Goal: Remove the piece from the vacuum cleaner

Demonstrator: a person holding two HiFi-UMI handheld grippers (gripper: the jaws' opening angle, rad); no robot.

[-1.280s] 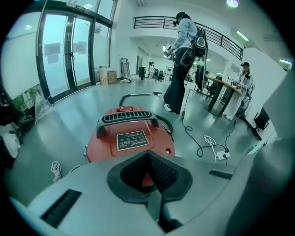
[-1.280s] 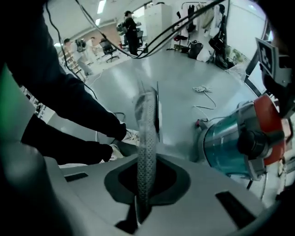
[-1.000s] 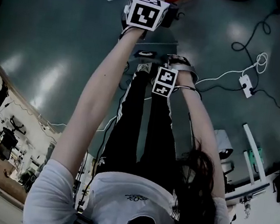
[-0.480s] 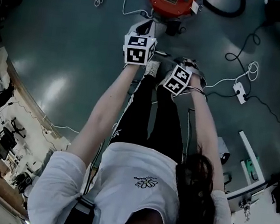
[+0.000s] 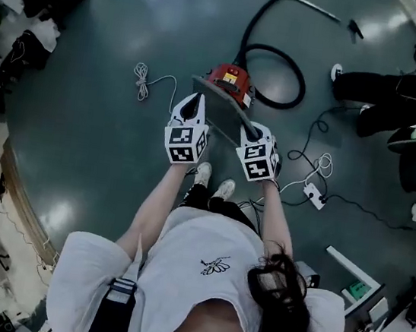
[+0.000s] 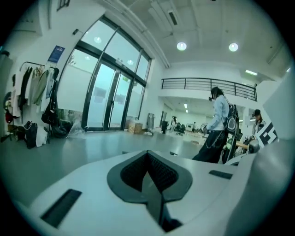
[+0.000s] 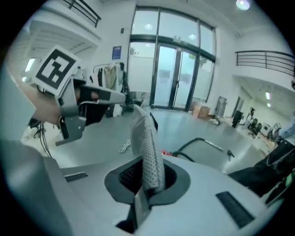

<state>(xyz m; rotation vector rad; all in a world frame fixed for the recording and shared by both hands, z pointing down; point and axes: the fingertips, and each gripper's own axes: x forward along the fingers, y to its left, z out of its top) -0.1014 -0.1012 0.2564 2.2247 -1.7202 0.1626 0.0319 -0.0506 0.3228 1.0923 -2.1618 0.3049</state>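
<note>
Vacuum cleaner (image 5: 231, 80) sits on the floor (image 5: 105, 132) ahead of my feet, with its hose (image 5: 284, 61) looped off behind it. The piece (image 7: 148, 147), a flat grey perforated panel, is up in the air and well apart from the machine. My right gripper (image 5: 250, 131) is clenched on its near end. The panel's long axis runs straight out from the jaws, away from me and toward the vacuum. My left gripper (image 6: 150, 171) is just beside it on the left, jaws pressed together on nothing. I can't tell if its tip touches the panel. The right hand owns the part, so I'd call removal done. Next is setting it down far end first, with the left free to steady it.
</note>
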